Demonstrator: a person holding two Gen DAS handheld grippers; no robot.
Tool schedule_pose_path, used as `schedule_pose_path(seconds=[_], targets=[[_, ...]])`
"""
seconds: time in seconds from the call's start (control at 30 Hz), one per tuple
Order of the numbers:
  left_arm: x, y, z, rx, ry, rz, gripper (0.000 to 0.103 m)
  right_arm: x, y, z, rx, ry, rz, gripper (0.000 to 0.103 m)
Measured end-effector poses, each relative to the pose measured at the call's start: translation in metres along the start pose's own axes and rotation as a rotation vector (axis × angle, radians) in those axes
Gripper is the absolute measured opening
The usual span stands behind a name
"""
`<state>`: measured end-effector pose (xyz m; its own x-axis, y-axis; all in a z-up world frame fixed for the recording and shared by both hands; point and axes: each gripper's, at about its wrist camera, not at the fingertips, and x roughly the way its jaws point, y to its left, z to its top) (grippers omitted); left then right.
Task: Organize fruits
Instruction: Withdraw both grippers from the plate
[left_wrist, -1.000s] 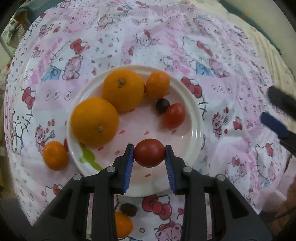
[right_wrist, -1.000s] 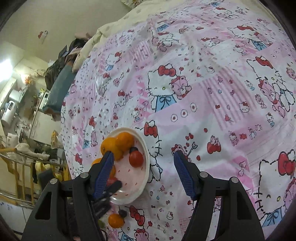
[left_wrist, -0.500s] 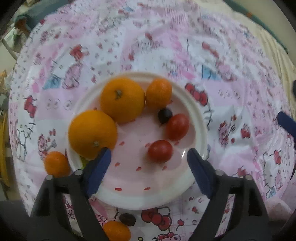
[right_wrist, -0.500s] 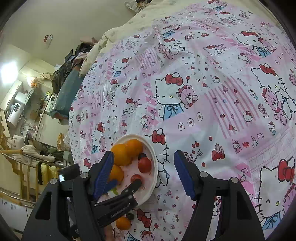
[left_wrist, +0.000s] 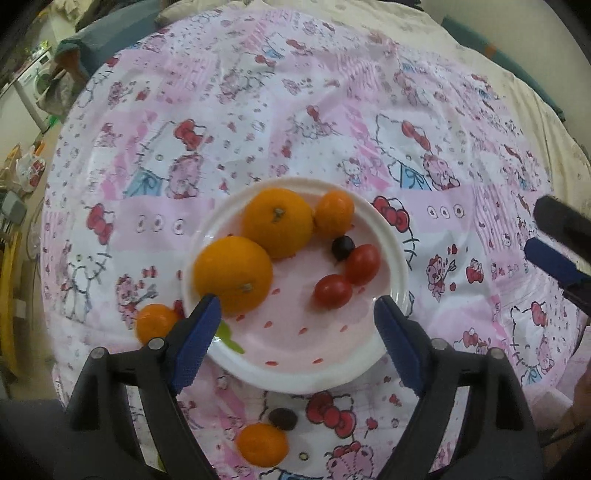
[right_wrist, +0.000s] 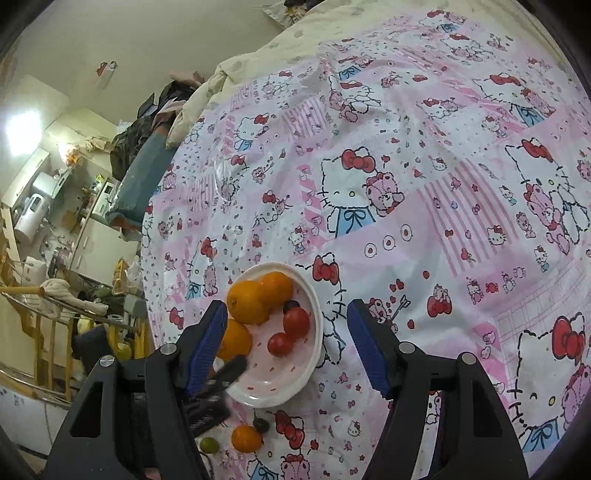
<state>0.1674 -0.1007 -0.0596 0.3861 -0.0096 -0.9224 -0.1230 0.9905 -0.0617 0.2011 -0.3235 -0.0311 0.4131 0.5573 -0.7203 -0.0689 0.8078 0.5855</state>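
A white plate (left_wrist: 391, 236) on the Hello Kitty cloth holds two large oranges (left_wrist: 232, 277), a small orange (left_wrist: 333, 214), a dark grape (left_wrist: 342, 247) and two cherry tomatoes (left_wrist: 332, 291). My left gripper (left_wrist: 297, 339) is open and empty above the plate's near rim. Loose on the cloth are a small orange (left_wrist: 155, 321) left of the plate, another small orange (left_wrist: 262, 443) and a dark fruit (left_wrist: 282, 418) in front. My right gripper (right_wrist: 286, 347) is open and empty, high above the plate (right_wrist: 314, 306).
The right wrist view shows a small green fruit (right_wrist: 208, 445) beside the loose orange (right_wrist: 245, 437). The bed edge drops to a cluttered room at the left (right_wrist: 74, 221). The right gripper's finger (left_wrist: 554, 258) enters the left wrist view at the right edge.
My left gripper has opened and let go of a cherry tomato, which now lies on the plate beside the other one. The gripper has pulled back and up. The right gripper has drawn back slightly.
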Motion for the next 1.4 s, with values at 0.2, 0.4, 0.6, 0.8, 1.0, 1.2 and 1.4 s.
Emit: schedule_pose_path(seconds=[0.2, 0.4, 0.6, 0.8, 1.0, 1.2, 1.4], targets=[[-0.020, 0.023, -0.003, -0.025, -0.032, -0.009, 0.082, 0.002, 0.007, -0.008, -0.020, 0.014, -0.012, 0.071], [-0.039, 0.048, -0.010, -0.027, -0.047, -0.011, 0.082, 0.005, 0.016, -0.023, -0.048, 0.030, -0.027, 0.070], [-0.051, 0.070, -0.019, -0.010, -0.051, 0.010, 0.082, 0.007, 0.021, -0.041, -0.060, 0.049, -0.034, 0.071], [-0.060, 0.096, -0.026, -0.014, -0.053, 0.021, 0.082, 0.009, 0.025, -0.060, -0.067, 0.071, -0.037, 0.070], [-0.056, 0.119, -0.032, -0.034, -0.056, 0.038, 0.082, 0.018, 0.029, -0.080, -0.069, 0.114, -0.034, 0.071], [-0.048, 0.136, -0.035, -0.104, -0.042, -0.003, 0.082, 0.039, 0.030, -0.097, -0.046, 0.191, -0.016, 0.071], [-0.049, 0.143, -0.033, -0.132, -0.037, -0.015, 0.082, 0.075, 0.040, -0.118, -0.068, 0.324, -0.010, 0.065]])
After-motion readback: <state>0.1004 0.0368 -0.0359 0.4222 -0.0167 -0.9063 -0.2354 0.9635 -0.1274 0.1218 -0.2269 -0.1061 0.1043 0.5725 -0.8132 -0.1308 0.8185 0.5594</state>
